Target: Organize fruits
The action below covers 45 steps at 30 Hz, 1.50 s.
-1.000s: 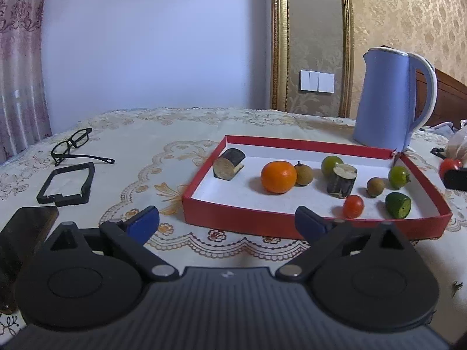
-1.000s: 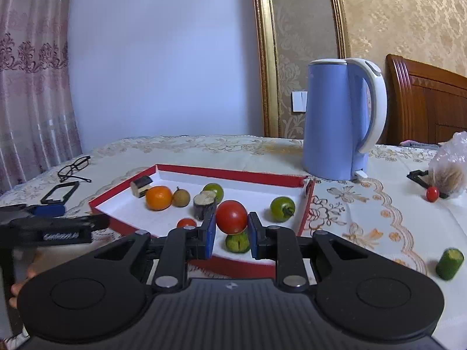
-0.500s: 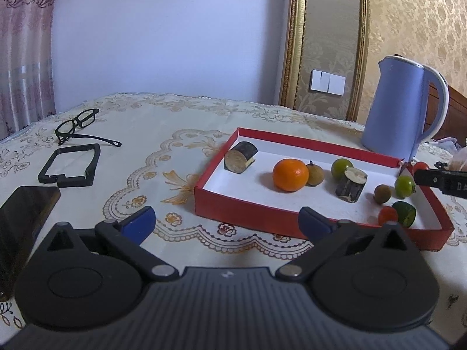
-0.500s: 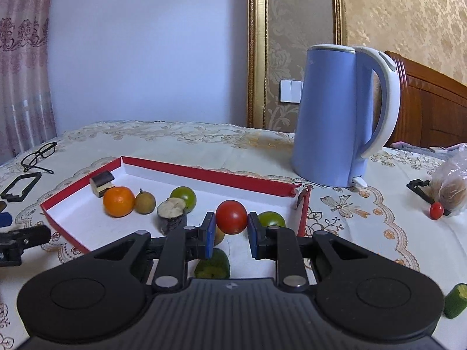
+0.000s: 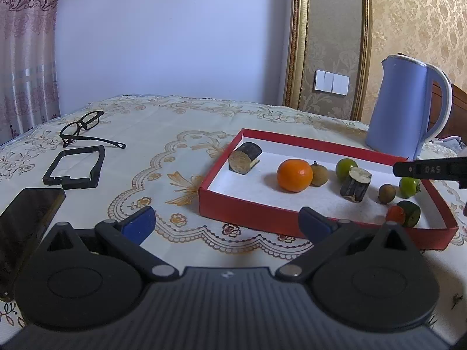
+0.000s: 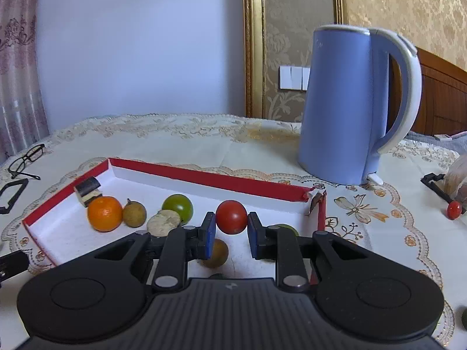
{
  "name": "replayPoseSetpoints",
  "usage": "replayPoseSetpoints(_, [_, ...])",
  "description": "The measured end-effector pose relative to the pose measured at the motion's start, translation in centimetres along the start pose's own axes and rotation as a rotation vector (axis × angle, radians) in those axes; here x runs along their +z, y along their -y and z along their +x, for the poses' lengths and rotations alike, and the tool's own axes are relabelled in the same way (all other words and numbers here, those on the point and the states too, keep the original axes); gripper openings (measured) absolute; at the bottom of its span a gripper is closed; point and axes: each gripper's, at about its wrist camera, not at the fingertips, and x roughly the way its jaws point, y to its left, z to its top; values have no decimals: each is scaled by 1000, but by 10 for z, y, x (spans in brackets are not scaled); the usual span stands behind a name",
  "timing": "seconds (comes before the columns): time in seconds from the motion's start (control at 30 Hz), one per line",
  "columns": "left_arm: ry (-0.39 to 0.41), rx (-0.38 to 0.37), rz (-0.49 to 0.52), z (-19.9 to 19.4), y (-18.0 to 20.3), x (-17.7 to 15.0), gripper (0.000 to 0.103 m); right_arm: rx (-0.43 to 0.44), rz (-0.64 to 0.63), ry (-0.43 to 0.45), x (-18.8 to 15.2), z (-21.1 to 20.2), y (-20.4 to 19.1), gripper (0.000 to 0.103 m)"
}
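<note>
Lying at far left on the embroidered tablecloth [image 5: 163,134]: dark phone [image 5: 26,218], black frame [image 5: 74,166], eyeglasses [image 5: 84,127].

Hovering low over the cloth, short of the red tray [image 5: 248,213]: left gripper [image 5: 224,222], blue pads spread wide apart, gripping nothing.

Sitting inside the tray, left to right in the left wrist view: dark cut chunk [image 5: 244,157] in the near-left corner, orange [image 5: 294,175], brown longan [image 5: 319,174] touching the orange, green fruit [image 5: 346,167], second dark cut chunk [image 5: 355,184], second longan [image 5: 387,193], small red tomato [image 5: 395,214] touching a cut green piece [image 5: 411,213], green tomato [image 5: 409,187].

Reaching over the tray's right end: right gripper [image 6: 231,228], pads clamped on a red tomato [image 6: 231,216], held above the white tray floor near the torn far-right corner.

Standing beyond the tray: blue kettle [image 6: 350,108].

Lying on the cloth at far right: small red cherry tomato [image 6: 454,210], beside a plastic bag [image 6: 458,179].
</note>
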Motion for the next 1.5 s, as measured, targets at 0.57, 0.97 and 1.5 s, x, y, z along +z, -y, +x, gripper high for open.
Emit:
replayPoseSetpoints(0.57, [-6,31,25,0,4,-1,103,-6,-3,-30,1,16,-6,23])
replayPoseSetpoints(0.97, [-23,35,27,1,3,-1,103,3,-2,-20,2,11,-9,23])
replayPoseSetpoints(1.5, [-27,21,20,0,2,-1,103,47,-22,28,-15,-30,-15,24])
